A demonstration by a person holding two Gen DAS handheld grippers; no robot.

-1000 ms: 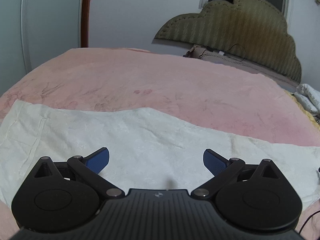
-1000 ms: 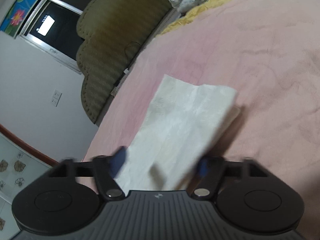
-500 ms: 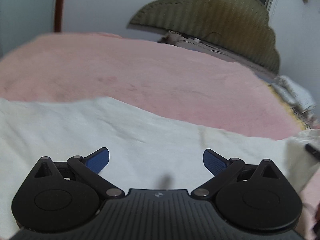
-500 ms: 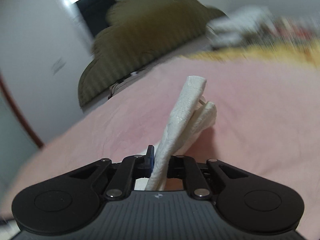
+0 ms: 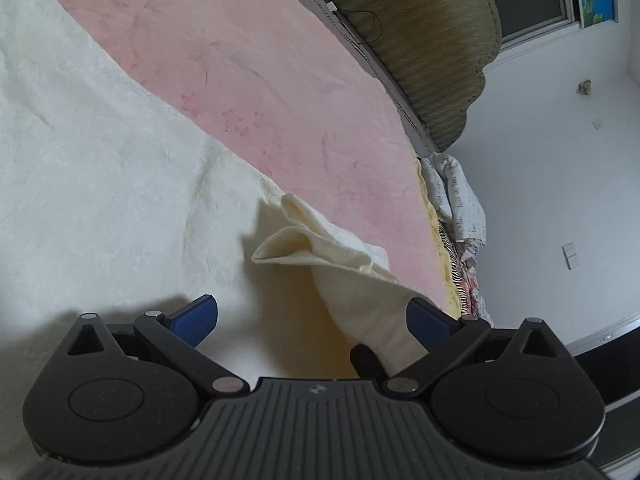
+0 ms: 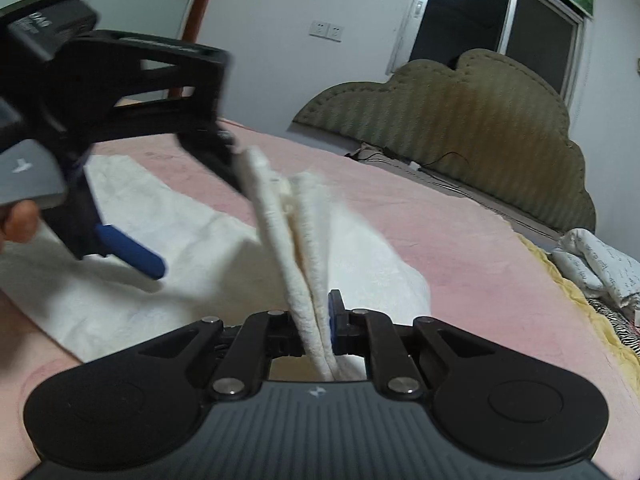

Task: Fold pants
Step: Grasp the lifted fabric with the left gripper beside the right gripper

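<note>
White pants [image 5: 100,160] lie spread on a pink bed [image 5: 280,80]. My right gripper [image 6: 316,320] is shut on one end of the pants [image 6: 280,216], which it holds off the bed as a bunched, upright fold. In the left wrist view that raised fold [image 5: 360,280] stands between the wide-apart jaws of my left gripper [image 5: 312,318], close against the right blue pad. The right wrist view shows my left gripper [image 6: 192,224] open at upper left, its upper finger at the top edge of the fold and its lower blue pad above the flat cloth.
A padded olive headboard [image 6: 460,120] runs along the far side of the bed [image 6: 440,232]. Crumpled printed bedding [image 6: 600,264] and a yellow blanket lie at the right edge. A person's thumb [image 6: 20,220] shows at the left border.
The right gripper closed on the pants end, rolled level and lifted it toward the left gripper. The left gripper rolled and sank closer to the cloth, staying open; the raised fold now stands between its jaws.
</note>
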